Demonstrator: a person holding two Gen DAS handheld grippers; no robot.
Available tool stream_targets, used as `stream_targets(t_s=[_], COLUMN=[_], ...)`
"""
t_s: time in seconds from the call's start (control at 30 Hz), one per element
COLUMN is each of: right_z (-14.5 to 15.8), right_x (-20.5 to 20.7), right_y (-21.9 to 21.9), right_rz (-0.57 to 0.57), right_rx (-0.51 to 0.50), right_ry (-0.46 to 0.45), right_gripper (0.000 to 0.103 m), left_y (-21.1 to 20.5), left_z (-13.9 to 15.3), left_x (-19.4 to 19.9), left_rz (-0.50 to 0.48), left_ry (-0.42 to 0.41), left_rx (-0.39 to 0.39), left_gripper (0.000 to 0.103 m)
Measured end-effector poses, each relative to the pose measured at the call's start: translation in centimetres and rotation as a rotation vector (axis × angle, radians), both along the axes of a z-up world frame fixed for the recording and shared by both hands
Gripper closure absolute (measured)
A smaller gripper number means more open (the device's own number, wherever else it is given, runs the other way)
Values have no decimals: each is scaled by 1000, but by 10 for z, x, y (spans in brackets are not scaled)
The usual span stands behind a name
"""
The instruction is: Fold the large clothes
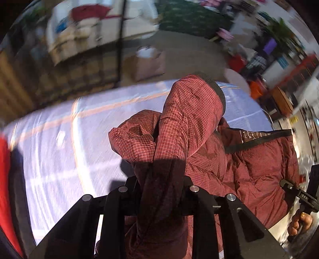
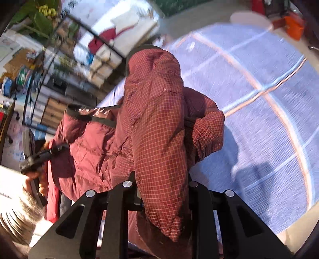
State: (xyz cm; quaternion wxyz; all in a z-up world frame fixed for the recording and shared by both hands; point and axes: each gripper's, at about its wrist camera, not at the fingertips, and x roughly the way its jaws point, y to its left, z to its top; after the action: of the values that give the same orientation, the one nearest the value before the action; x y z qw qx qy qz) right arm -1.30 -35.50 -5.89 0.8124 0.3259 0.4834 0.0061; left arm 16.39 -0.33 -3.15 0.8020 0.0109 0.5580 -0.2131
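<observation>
A dark red checked padded jacket (image 1: 249,165) with black trim hangs over a table with a pale blue cloth (image 1: 59,139). My left gripper (image 1: 161,189) is shut on a fold of the jacket, a sleeve with a black cuff (image 1: 191,111) draped forward from it. My right gripper (image 2: 162,189) is shut on another fold, its sleeve (image 2: 157,111) also hanging forward over the cloth (image 2: 269,123). Both fingertips are hidden by fabric. Each view shows the other hand-held gripper at its edge: the right (image 1: 305,197) and the left (image 2: 37,157).
The cloth has orange and white grid lines. A red garment (image 1: 6,189) lies at the left edge. Around the table are a cardboard box (image 1: 147,63), shelves, plants and a white round stool (image 2: 251,19).
</observation>
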Motion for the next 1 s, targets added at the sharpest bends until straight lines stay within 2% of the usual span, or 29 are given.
stream_targets(t_s=[0.13, 0.17, 0.3, 0.4, 0.43, 0.53, 0.63, 0.67, 0.73, 0.8, 0.9, 1.0], right_z=[27, 31, 42, 33, 23, -6, -44, -64, -89, -105, -109, -119], right_x=[-21, -27, -64, -88, -98, -113, -126, -133, -147, -153, -154, -149], right_y=[-54, -67, -124, -151, -161, -173, -178, -178, -180, -179, -183, -175], right_rz=[-185, -233, -509, -706, -783, -911, -982, -1011, -1061, -1078, -1053, -1094], right_rx=[-46, -47, -49, -12, 19, 45, 100, 142, 215, 240, 199, 237], right_ry=[-58, -67, -96, -90, -77, -30, 50, 93, 123, 127, 120, 121], right_gripper=[82, 82, 82, 82, 82, 81, 81, 80, 78, 75, 70, 63], left_y=[-106, -144, -266, -361, -393, -460, -500, -508, -515, -512, -509, -508], left_z=[38, 48, 68, 63, 55, 17, -40, -56, -84, -101, -115, -123], left_x=[46, 59, 79, 91, 92, 97, 91, 86, 85, 96, 113, 121], left_rz=[-207, -268, -424, -533, -565, -629, -674, -675, -668, -667, -659, -658], left_ry=[-101, -131, -182, -200, -197, -167, -108, -123, -158, -127, -85, -67], left_rx=[-10, -22, -41, -14, 1, 57, 143, 197, 278, 263, 219, 220], left_gripper=[79, 79, 79, 79, 79, 77, 77, 76, 70, 64, 56, 41])
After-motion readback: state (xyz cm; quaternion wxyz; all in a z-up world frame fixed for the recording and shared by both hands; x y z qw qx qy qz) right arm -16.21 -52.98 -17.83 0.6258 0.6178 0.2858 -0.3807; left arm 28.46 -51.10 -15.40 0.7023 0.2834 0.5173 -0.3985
